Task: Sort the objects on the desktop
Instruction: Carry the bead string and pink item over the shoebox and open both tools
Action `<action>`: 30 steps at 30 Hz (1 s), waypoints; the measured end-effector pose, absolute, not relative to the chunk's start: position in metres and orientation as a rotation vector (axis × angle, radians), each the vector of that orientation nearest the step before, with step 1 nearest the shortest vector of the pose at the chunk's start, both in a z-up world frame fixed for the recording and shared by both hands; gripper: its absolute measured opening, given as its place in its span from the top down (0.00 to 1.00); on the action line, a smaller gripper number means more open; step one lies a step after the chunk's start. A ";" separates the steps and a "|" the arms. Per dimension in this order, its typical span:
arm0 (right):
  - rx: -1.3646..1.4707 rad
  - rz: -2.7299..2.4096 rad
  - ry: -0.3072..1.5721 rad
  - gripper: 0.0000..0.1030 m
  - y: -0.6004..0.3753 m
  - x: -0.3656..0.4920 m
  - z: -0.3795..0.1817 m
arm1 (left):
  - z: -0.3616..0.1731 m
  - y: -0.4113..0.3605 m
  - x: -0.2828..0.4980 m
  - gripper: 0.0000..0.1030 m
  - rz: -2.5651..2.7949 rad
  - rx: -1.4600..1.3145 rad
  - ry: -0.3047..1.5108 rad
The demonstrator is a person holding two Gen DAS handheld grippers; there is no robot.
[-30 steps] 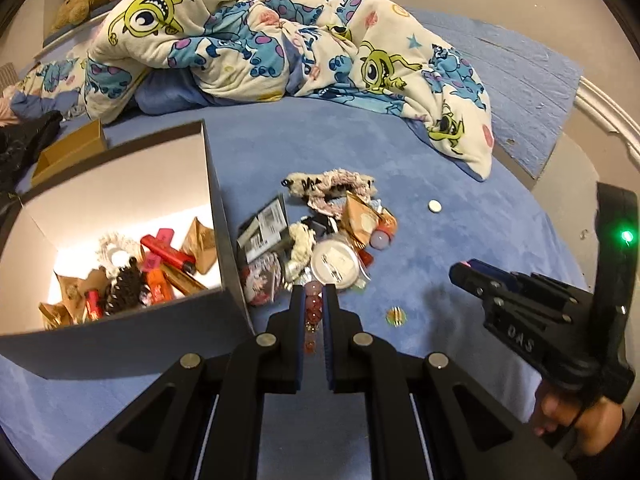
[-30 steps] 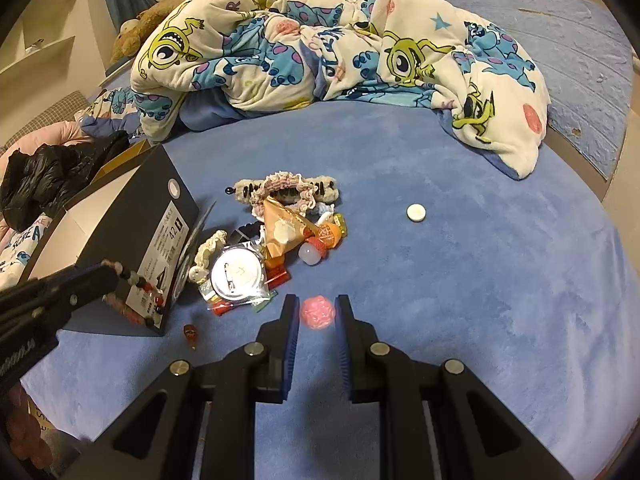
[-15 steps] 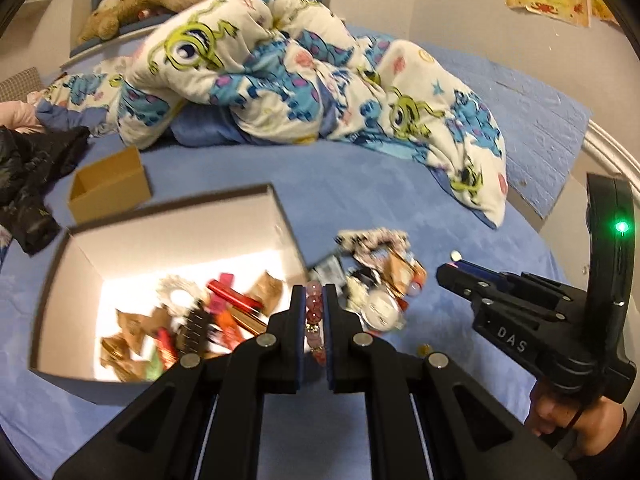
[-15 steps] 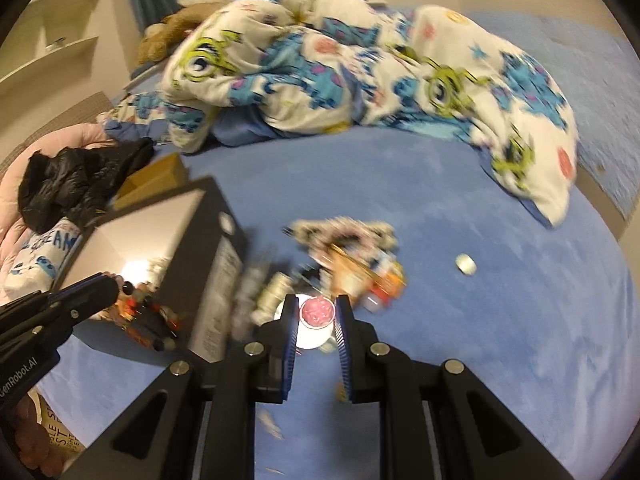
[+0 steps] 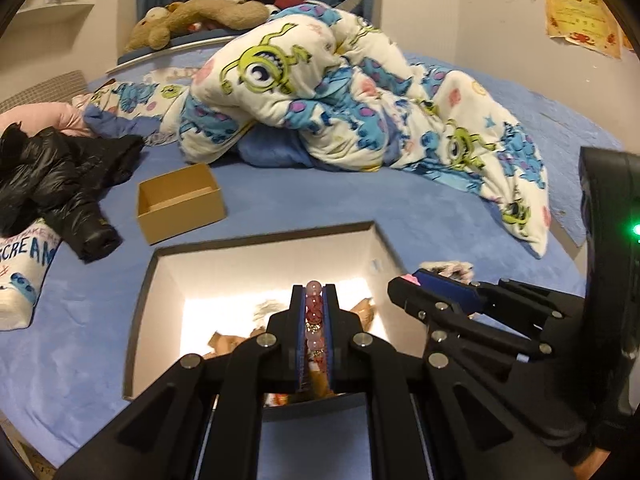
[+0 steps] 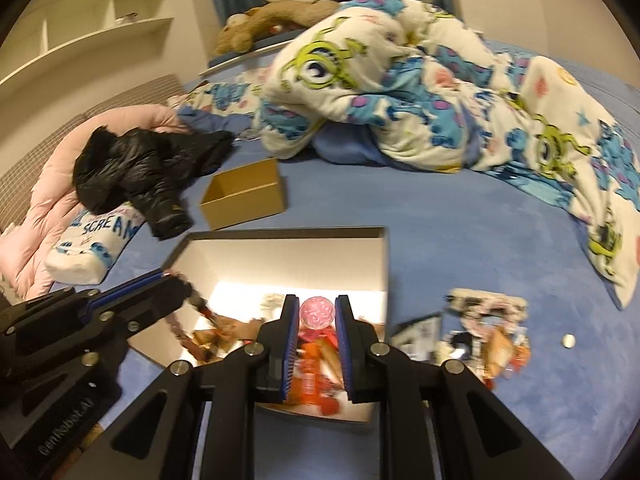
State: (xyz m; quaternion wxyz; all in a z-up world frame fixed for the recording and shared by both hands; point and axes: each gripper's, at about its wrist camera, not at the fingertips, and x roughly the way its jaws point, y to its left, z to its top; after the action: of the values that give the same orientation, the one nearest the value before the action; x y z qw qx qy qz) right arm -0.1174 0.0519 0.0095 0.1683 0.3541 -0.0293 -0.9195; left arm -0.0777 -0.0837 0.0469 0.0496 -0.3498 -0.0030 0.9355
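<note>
My left gripper (image 5: 314, 292) is shut on a pink and red bead bracelet (image 5: 313, 320) and holds it over the open shoe box (image 5: 260, 260). My right gripper (image 6: 317, 310) is shut on a pink round ball (image 6: 317, 312), also above the box (image 6: 280, 248). The box holds several small items, among them orange and red ones (image 6: 312, 380). A pile of loose items (image 6: 484, 336) with a frilly hair band lies on the blue bed to the right of the box. In the left wrist view my right gripper (image 5: 416, 280) is at the right.
A small open cardboard box (image 5: 178, 208) sits behind the shoe box. A black jacket (image 5: 60, 176) and a printed pillow (image 5: 24, 272) lie at the left. A monster-print duvet (image 5: 340, 100) is heaped at the back. A small white disc (image 6: 568, 340) lies at the right.
Both grippers have moved left from the pile on the bed to above the open box, each still holding its item.
</note>
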 end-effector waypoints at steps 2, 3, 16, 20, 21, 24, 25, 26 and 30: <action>1.014 -2.600 -0.074 0.82 0.039 -0.117 0.006 | 0.039 -0.089 -0.077 0.92 2.851 -1.084 -0.028; 1.022 -2.588 -0.066 0.82 0.031 -0.116 0.002 | 0.035 -0.093 -0.077 0.92 2.854 -1.096 -0.031; 1.119 -2.592 -0.091 0.82 0.025 -0.122 -0.030 | -0.011 -0.109 -0.086 0.92 2.844 -1.194 -0.083; 1.137 -2.583 -0.092 0.82 0.024 -0.127 -0.038 | -0.024 -0.113 -0.089 0.90 2.856 -1.216 -0.080; 1.144 -2.576 -0.089 0.81 0.023 -0.127 -0.041 | -0.026 -0.116 -0.088 0.85 2.866 -1.205 -0.107; 1.142 -2.577 -0.111 0.69 0.024 -0.128 -0.045 | -0.028 -0.123 -0.086 0.59 2.907 -1.198 -0.128; 1.140 -2.579 -0.119 0.61 0.024 -0.128 -0.046 | -0.027 -0.124 -0.085 0.57 2.922 -1.189 -0.114; 1.138 -2.593 -0.136 0.59 0.026 -0.128 -0.046 | -0.025 -0.126 -0.084 0.55 2.937 -1.175 -0.099; 1.130 -2.614 -0.178 0.42 0.034 -0.129 -0.042 | -0.015 -0.137 -0.082 0.28 2.990 -1.159 -0.106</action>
State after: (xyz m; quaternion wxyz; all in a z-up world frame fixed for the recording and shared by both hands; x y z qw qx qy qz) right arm -0.1287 0.0336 -0.0423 0.1438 0.3920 -0.0616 -0.9066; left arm -0.0819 -0.1366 -0.0155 -0.0334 -0.3610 -0.0329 0.9314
